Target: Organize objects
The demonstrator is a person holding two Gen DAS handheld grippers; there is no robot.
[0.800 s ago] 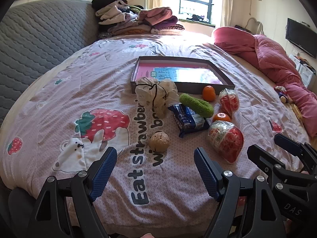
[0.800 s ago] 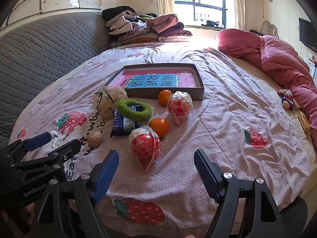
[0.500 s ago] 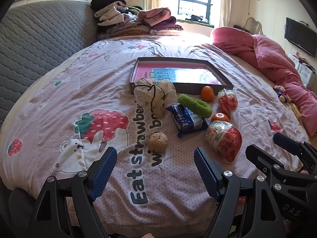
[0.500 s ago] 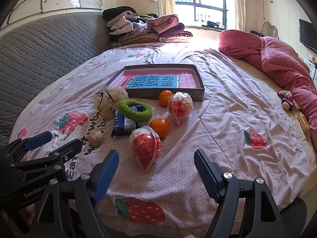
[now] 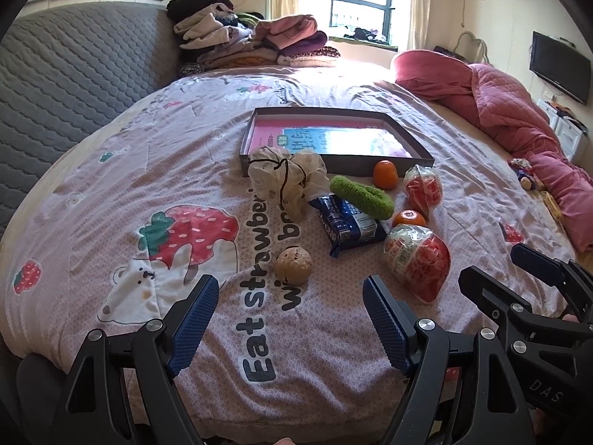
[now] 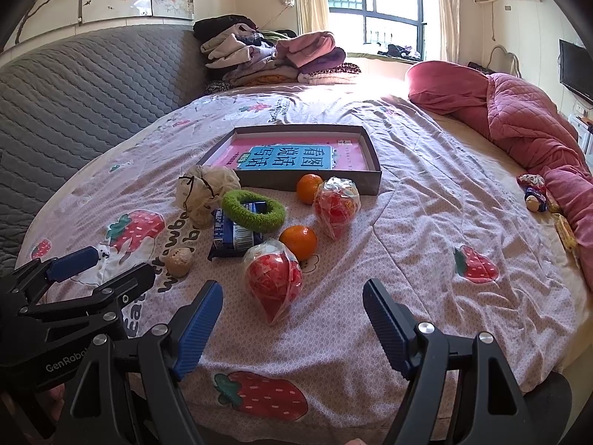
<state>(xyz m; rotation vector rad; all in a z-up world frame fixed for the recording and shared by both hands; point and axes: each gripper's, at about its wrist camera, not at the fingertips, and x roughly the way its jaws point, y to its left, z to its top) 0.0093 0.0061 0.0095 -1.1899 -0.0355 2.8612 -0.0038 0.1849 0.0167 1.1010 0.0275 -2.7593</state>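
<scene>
Both grippers are held above the near edge of the bed (image 5: 111, 185), jaws spread wide with nothing between them. The round brown ball (image 5: 293, 266) is seen just beyond the left gripper (image 5: 287, 320); the wrapped red bag (image 6: 273, 278) lies just ahead of the right gripper (image 6: 292, 320), towards its left finger. The box (image 6: 307, 178) sits farther back

The left hand-held gripper (image 5: 289, 319) hangs with its blue-padded jaws spread wide and empty above the strawberry-print bed cover (image 5: 178, 170), the right hand-held gripper (image 5: 519, 270) showing at the lower right edge. Just beyond the jaws lies a brown ball (image 5: 293, 266), with a blue snack packet (image 5: 348, 222), a green fuzzy ring (image 5: 361, 195) and a cream mesh pouf (image 5: 285, 178) behind it. Two oranges (image 5: 385, 174) and two red wrapped bundles (image 5: 418, 259) lie to the right, before a shallow grey box (image 5: 333, 165).
</scene>
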